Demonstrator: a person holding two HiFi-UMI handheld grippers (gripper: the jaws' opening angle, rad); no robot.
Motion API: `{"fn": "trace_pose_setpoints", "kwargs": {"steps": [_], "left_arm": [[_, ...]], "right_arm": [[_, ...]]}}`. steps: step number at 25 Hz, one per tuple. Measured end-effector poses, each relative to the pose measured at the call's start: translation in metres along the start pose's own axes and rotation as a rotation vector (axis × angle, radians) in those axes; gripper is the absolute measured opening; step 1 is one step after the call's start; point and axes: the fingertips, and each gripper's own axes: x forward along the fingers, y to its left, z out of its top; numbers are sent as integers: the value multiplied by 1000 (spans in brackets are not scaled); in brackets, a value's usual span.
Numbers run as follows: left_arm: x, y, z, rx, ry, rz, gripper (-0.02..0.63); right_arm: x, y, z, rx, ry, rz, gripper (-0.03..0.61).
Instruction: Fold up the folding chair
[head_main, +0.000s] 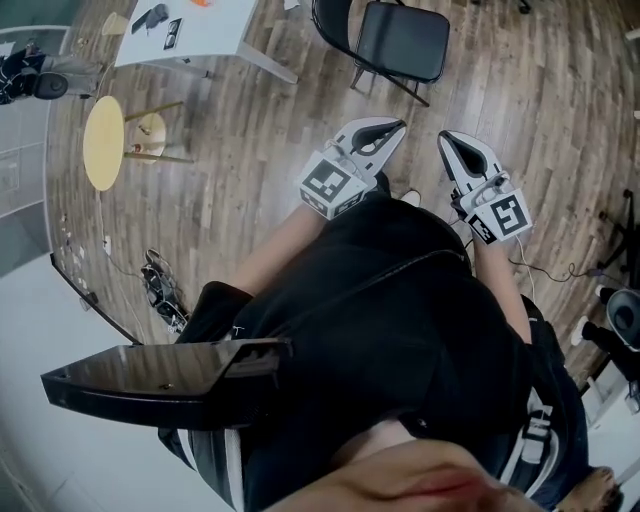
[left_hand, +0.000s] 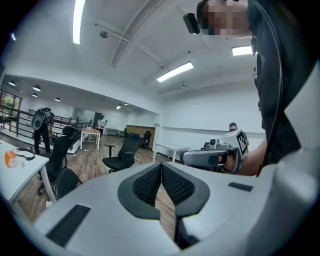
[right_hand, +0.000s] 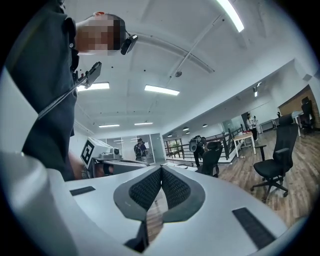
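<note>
While we hold the left tool (head_main: 396, 126) and the right tool (head_main: 446, 138) side by side, both clenched on nothing, the black folding chair (head_main: 402, 40) stands unfolded on the wooden floor (head_main: 250, 130) ahead of them, apart from both (its backrest is cut off at the top edge).

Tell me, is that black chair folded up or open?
Open: the folding chair stands with its seat flat and legs spread.

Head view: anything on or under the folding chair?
The folding chair stands open, its black seat bare. Wood floor shows around it; the floor directly beneath the seat is covered.
</note>
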Motion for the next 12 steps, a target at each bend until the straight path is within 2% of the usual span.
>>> {"fn": "trace_pose_setpoints", "kwargs": {"steps": [2,7,12], "left_arm": [[7,8,3,9,-3,-23,6],[16,88,9,-5,-9,-70,6],[21,132,13,-18,-17,-90,6]], "right_arm": [[9,-6,4,-5,1,-14,11],[86,-34,4,-7,35,-50,11],[127,-47,6,-9,52,-72,11]]}}
